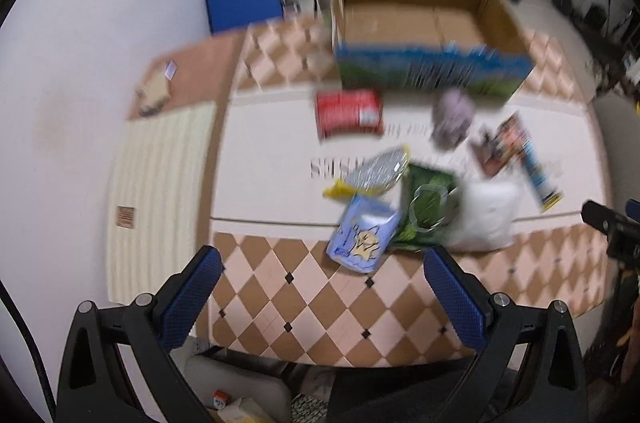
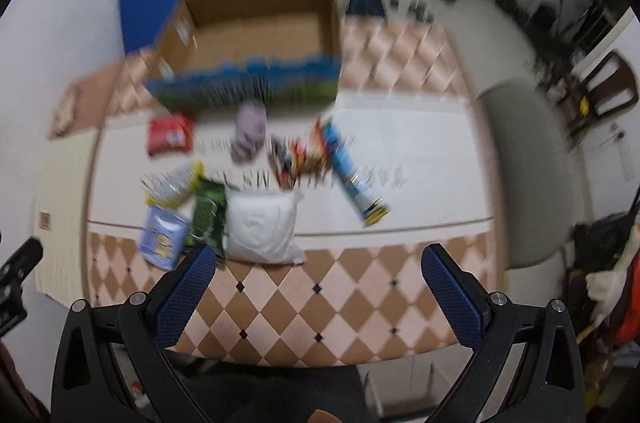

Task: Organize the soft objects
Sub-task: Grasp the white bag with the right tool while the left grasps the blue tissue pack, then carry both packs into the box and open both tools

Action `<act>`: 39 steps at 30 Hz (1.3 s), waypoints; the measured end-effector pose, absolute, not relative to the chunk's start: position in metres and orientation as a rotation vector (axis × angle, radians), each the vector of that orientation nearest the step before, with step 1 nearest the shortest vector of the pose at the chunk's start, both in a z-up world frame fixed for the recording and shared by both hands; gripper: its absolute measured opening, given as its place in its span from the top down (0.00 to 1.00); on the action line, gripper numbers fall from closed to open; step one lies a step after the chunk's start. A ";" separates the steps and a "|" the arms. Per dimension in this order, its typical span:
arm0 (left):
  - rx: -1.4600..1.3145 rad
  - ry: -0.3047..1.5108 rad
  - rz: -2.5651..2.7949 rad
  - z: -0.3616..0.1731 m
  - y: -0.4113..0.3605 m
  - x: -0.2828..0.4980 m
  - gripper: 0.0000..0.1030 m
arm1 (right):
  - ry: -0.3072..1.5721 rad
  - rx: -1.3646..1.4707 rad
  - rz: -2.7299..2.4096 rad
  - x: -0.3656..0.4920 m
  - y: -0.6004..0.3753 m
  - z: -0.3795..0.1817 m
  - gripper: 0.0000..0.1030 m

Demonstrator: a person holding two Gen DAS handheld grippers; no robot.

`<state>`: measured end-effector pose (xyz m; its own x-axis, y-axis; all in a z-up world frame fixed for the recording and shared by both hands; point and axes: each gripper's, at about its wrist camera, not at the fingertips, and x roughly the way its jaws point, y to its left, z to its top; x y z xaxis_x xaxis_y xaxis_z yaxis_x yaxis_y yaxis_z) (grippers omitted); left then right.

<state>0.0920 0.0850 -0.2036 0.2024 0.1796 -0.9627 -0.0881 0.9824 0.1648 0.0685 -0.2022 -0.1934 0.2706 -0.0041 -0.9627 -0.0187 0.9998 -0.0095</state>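
Two tools hang above the checkered desk (image 1: pixel 304 303), each spread wide and holding nothing: left tool (image 1: pixel 322 263) and right tool (image 2: pixel 318 261), with textured blue pads. Mid-frame lie soft things: a puffy white pillow (image 2: pixel 262 229), a crinkly green packet (image 1: pixel 426 209), a pale blue pouch (image 1: pixel 362 237). An open cardboard box (image 1: pixel 420 23) sits at upper centre.

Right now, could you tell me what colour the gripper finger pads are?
Dark blue, with a fine textured surface on the pads; clearest in the left wrist view.
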 end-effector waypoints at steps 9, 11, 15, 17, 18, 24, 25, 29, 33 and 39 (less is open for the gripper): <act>0.211 1.612 0.039 -0.346 0.077 0.125 0.00 | 1.555 0.038 0.040 0.111 -0.160 -0.349 0.00; 0.223 1.635 0.026 -0.364 0.077 0.130 0.00 | 1.574 0.020 0.039 0.112 -0.149 -0.358 0.00; 0.274 1.647 -0.013 -0.384 0.069 0.135 0.00 | 1.603 0.009 0.039 0.115 -0.131 -0.374 0.00; 0.270 1.656 -0.043 -0.392 0.065 0.136 0.00 | 1.622 0.011 0.036 0.117 -0.126 -0.381 0.00; 0.264 1.663 -0.056 -0.395 0.064 0.137 0.00 | 1.629 0.008 0.034 0.118 -0.124 -0.384 0.00; 0.237 1.687 -0.077 -0.410 0.062 0.137 0.15 | 1.675 0.018 0.008 0.122 -0.115 -0.404 0.00; 0.225 1.693 -0.082 -0.412 0.063 0.139 0.30 | 1.679 0.020 0.002 0.122 -0.115 -0.406 0.00; 0.204 1.698 -0.067 -0.419 0.069 0.135 0.49 | 1.706 0.037 -0.029 0.124 -0.115 -0.415 0.01; 0.111 1.682 -0.044 -0.415 0.081 0.127 0.59 | 1.745 0.060 -0.035 0.117 -0.117 -0.428 0.22; -0.010 1.619 -0.024 -0.385 0.094 0.102 0.61 | 1.714 0.051 -0.035 0.100 -0.115 -0.421 0.33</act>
